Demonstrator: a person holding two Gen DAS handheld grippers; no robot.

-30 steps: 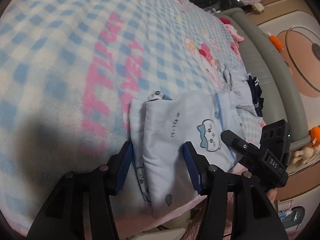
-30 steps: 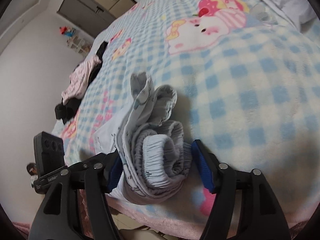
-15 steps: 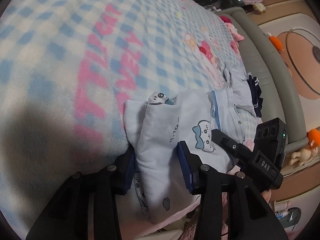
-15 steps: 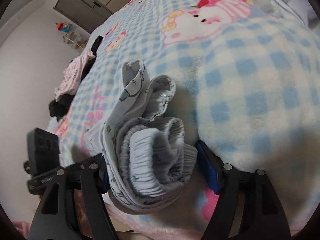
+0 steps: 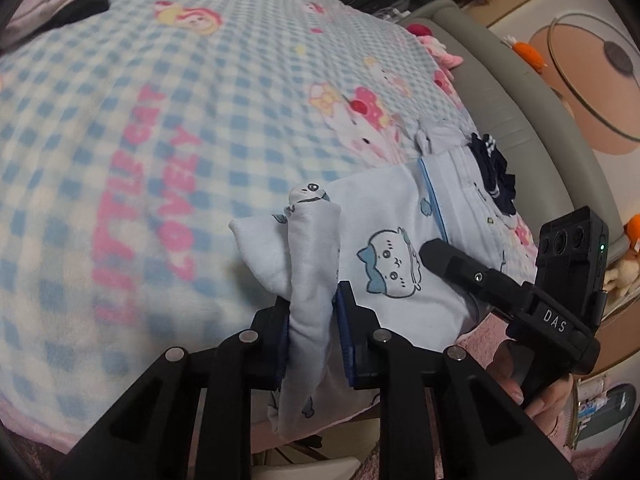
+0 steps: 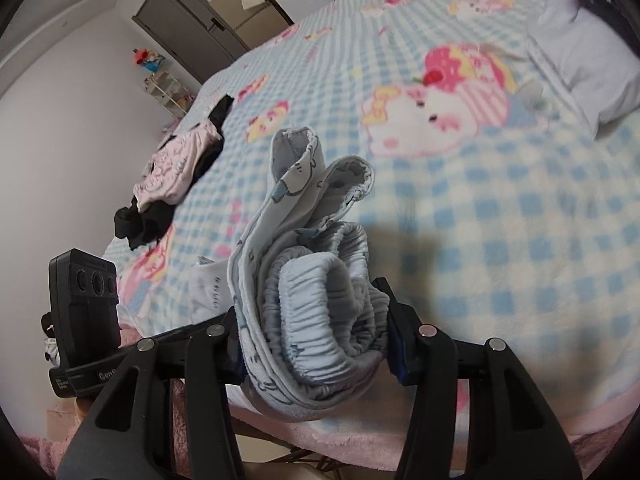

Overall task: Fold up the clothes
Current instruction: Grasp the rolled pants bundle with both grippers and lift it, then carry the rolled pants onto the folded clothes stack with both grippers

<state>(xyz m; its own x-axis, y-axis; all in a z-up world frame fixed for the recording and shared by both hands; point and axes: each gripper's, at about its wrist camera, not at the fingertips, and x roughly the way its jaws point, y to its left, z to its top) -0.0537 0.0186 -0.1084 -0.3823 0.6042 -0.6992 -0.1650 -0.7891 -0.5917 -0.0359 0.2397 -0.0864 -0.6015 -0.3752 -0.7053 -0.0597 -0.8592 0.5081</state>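
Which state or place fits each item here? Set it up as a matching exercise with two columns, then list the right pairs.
Column one:
1. left claw
2. right claw
3. pink and black clothes pile
4. checked blanket

Column two:
A. spread over the bed
B. shut on a bunched elastic waistband
C. lying far back on the bed
D. shut on a fold of the pale blue garment

Pairs: 1-D, 2-B, 3-C, 4-A
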